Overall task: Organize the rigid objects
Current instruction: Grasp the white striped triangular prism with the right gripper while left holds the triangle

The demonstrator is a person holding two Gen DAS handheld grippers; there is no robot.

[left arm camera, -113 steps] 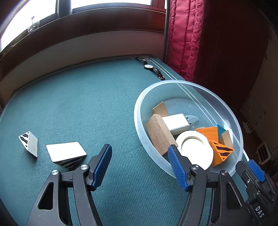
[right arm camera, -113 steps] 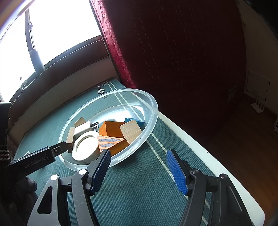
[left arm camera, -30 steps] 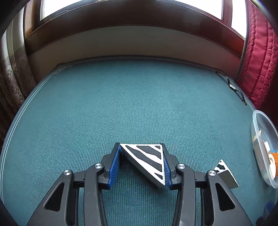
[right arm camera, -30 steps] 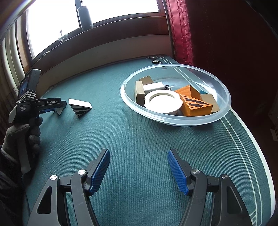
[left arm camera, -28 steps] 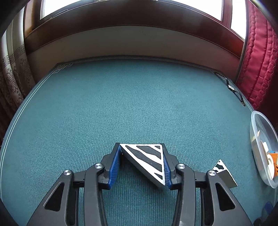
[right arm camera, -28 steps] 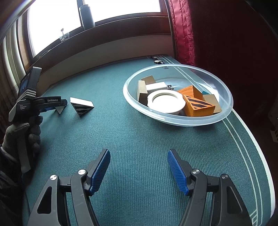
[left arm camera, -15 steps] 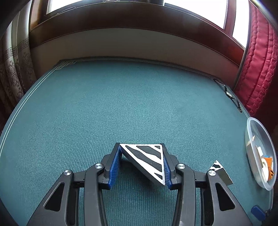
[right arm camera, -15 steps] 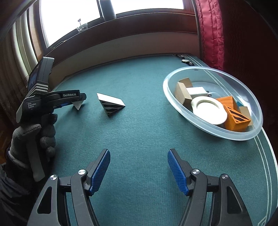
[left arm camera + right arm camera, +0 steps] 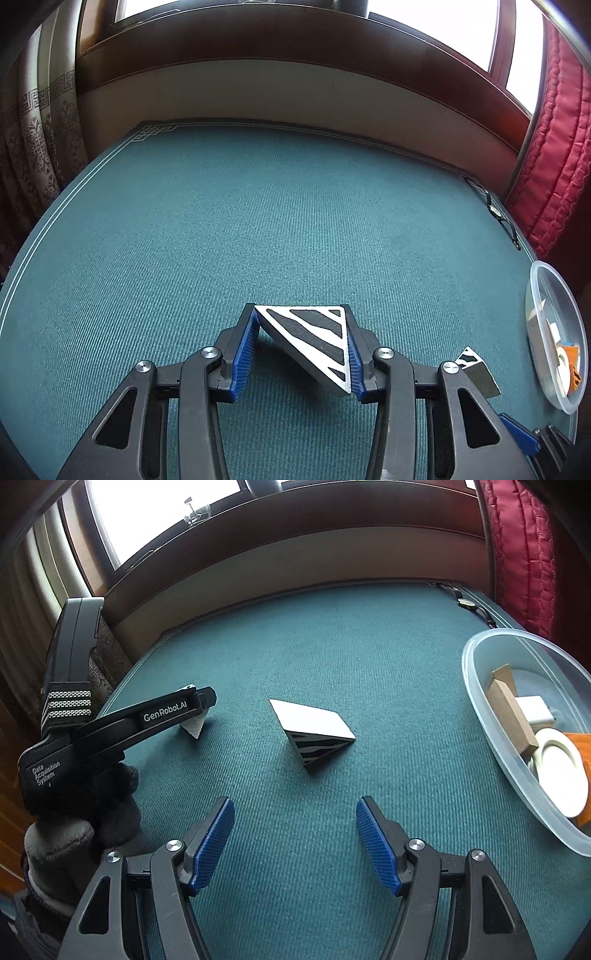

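Observation:
My left gripper (image 9: 301, 347) is shut on a small white wedge with black stripes (image 9: 314, 339), held just above the green table top. In the right wrist view that gripper (image 9: 199, 698) shows at the left with the wedge (image 9: 194, 727) in its tips. A larger striped white wedge (image 9: 314, 734) lies on the cloth in front of my right gripper (image 9: 295, 838), which is open and empty. This wedge also shows in the left wrist view (image 9: 474, 369). A clear plastic bowl (image 9: 480, 701) at the right holds wooden blocks, a white ring and an orange block.
A wristwatch (image 9: 469, 603) lies at the far right edge of the table near a red curtain (image 9: 521, 546). A window sill and wall run along the back. The bowl (image 9: 543, 280) sits at the table's right edge in the left wrist view.
My left gripper, shut on the small wedge, has lifted slightly and drawn back. My right gripper has swung left from the bowl to face the larger wedge.

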